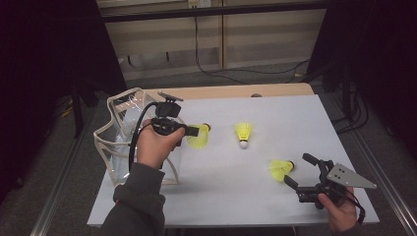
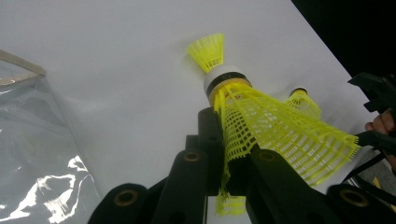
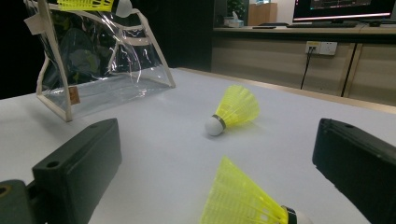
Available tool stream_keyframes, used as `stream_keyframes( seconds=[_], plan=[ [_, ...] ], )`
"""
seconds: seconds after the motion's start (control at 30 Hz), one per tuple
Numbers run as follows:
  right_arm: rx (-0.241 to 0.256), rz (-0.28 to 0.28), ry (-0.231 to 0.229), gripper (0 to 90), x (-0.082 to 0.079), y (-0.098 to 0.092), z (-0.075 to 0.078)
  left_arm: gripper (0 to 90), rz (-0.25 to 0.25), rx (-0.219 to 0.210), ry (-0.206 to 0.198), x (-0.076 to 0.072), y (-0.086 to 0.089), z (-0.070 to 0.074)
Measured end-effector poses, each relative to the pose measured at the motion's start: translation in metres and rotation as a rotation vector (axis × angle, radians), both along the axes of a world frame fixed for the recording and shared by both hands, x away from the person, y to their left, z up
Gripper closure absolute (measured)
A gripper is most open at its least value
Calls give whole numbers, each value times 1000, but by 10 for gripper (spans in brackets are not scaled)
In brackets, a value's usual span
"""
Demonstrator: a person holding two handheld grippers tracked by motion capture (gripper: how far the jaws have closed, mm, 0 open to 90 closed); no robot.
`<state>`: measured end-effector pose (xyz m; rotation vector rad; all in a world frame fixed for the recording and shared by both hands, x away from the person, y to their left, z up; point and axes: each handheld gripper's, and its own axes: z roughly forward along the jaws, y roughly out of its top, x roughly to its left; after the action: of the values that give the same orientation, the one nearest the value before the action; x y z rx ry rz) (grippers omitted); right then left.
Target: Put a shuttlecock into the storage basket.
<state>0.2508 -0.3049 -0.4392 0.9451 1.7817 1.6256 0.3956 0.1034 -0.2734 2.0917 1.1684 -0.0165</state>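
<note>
A person's left hand (image 1: 156, 145) is reaching in from the bottom of the high view, sleeve bent at the wrist, holding the left gripper (image 1: 196, 131) above the tabletop (image 1: 255, 196) beside a clear plastic bag (image 1: 115, 142). Its fingers are clamping the skirt of a yellow shuttlecock (image 1: 200, 134), cork pointing away from the hand. The right hand (image 1: 339, 209) is sitting low at the tabletop's near right corner, aiming the right gripper (image 1: 301, 171) with its fingers spread wide toward a second shuttlecock (image 1: 281, 168) lying just ahead of them.

The left gripper view is showing the mesh skirt (image 2: 280, 135) pinched between the black fingers. The right gripper view is showing the second shuttlecock (image 3: 243, 200) lying between the open fingers, untouched, and a third shuttlecock (image 3: 233, 111) resting farther off.
</note>
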Motion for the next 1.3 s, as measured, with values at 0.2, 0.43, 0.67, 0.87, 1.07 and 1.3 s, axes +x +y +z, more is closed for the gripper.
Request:
stream_keyframes(
  seconds=[0.2, 0.43, 0.67, 0.87, 1.07, 1.3],
  plan=[
    [0, -3, -1, 10, 0, -1, 0, 881, 11, 0, -1, 3, -1, 3],
    [1, -5, -3, 10, 0, -1, 1, 881, 22, 6, 3, 10, 3, 10],
    [1, -4, -3, 10, -1, -1, 1, 881, 38, 19, 0, 15, 3, 16],
    [2, -6, -4, 10, -1, -1, 1, 881, 56, 22, 2, 21, 5, 20],
    [2, -6, -7, 10, -1, -1, 1, 881, 70, 32, 6, 26, 10, 25],
    [4, -5, -6, 10, -1, -2, 1, 882, 100, 33, 2, 30, 20, 32]
  ],
)
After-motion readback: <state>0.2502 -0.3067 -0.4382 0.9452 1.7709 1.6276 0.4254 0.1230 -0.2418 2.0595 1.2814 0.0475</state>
